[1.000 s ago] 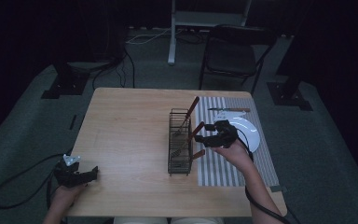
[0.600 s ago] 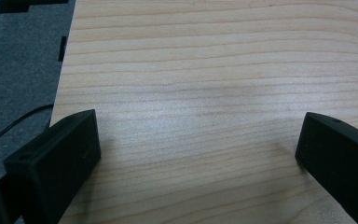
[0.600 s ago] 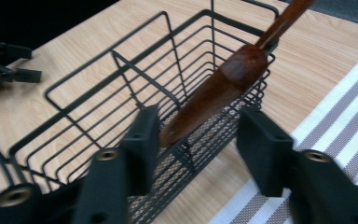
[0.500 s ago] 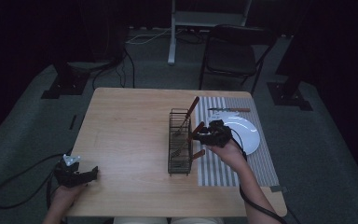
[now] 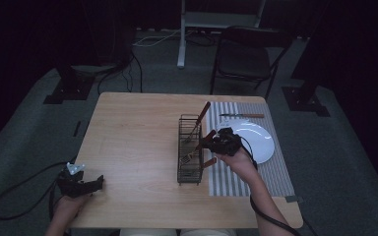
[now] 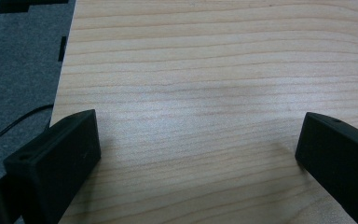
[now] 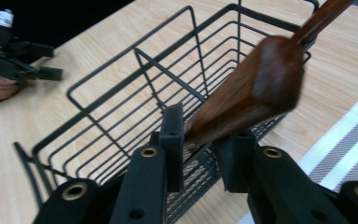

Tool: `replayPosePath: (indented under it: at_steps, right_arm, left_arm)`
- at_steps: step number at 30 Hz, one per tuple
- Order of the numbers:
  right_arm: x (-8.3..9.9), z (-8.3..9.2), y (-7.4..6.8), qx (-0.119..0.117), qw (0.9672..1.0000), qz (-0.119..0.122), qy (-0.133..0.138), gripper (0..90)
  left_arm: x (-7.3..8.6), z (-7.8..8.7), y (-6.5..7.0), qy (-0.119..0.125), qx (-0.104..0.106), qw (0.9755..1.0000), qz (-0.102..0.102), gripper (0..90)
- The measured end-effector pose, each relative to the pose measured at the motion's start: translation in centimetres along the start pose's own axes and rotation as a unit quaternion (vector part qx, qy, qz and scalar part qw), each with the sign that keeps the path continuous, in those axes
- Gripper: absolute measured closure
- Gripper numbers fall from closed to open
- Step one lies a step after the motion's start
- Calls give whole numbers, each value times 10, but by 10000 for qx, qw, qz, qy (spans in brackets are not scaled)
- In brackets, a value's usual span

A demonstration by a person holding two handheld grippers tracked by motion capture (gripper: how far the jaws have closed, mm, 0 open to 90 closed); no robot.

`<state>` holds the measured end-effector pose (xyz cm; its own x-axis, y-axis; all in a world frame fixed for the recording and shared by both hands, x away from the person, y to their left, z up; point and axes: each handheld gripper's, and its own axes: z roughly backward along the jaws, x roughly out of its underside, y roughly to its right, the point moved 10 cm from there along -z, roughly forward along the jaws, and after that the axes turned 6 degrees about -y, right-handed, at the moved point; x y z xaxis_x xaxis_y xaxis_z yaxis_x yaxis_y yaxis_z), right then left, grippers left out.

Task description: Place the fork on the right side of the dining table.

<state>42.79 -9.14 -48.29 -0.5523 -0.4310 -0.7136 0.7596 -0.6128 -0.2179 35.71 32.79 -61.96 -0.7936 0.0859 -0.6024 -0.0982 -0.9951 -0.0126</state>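
The right gripper [image 7: 200,140] clamps a wooden-handled utensil [image 7: 256,88] over the wire caddy [image 5: 189,147]; one utensil [image 5: 200,118] already stands inside at 12 o'clock. A knife [image 5: 241,116] remains beyond the plate [image 5: 256,140]. The left gripper [image 5: 78,184] rests wide, empty.

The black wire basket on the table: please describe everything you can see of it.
The wire basket is a long, narrow rack of thin black metal rods, open on top, with dividers making compartments. It stands upright on the wooden table, along the striped mat's left edge. Wooden-handled utensils lean inside; the right gripper holds one wooden handle over it.
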Motion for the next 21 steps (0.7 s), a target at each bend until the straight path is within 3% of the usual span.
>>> replayPosePath:
  at_steps: [5, 8, 15, 21]
  right_arm:
    - [0, 5, -5, -321, 9995, -51, 59, 798]
    - [0, 6, -7, -379, 9993, -32, 62, 807]
    - [-3, 15, -11, -180, 9995, 260, 53, 808]
    - [-8, 27, -13, -108, 9994, 308, 147, 809]
  left_arm:
    - [0, 0, 0, 1, 0, 10000, 1, 3]
    - [0, 0, 0, 5, 0, 10000, 7, 3]
    - [0, 0, 0, 1, -1, 10000, -1, 3]
    - [0, 0, 0, 2, -4, 10000, -1, 3]
